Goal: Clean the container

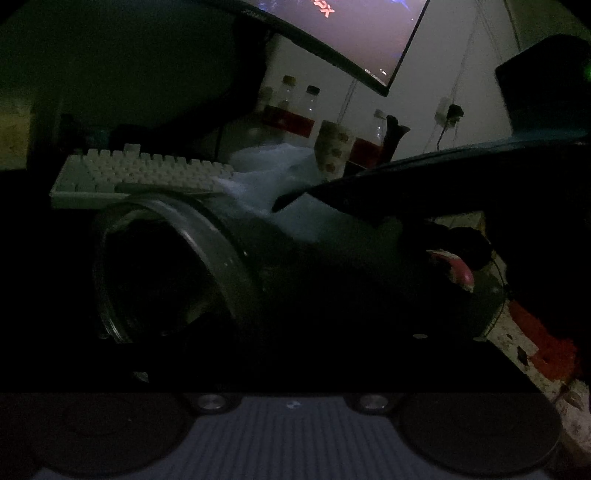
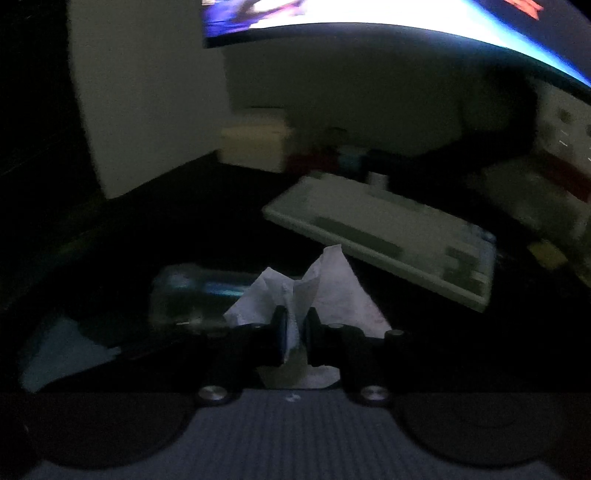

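A clear cylindrical container (image 1: 229, 258) lies on its side close in front of the left wrist camera, its open mouth to the left. The scene is very dark and the left fingers do not show, so the left grip is unclear. My right gripper (image 2: 295, 328) is shut on a white tissue (image 2: 328, 284), which sticks up between its fingers. In the left wrist view the tissue (image 1: 280, 181) rests on top of the container, under the dark arm of the right gripper. The container (image 2: 188, 295) shows faintly left of the tissue in the right wrist view.
A white keyboard (image 1: 140, 173) lies behind the container and also shows in the right wrist view (image 2: 388, 236). A lit monitor (image 1: 351, 33) hangs above. Bottles (image 1: 310, 110) and a patterned cup (image 1: 332, 151) stand at the back. A pink object (image 1: 458, 269) lies at the right.
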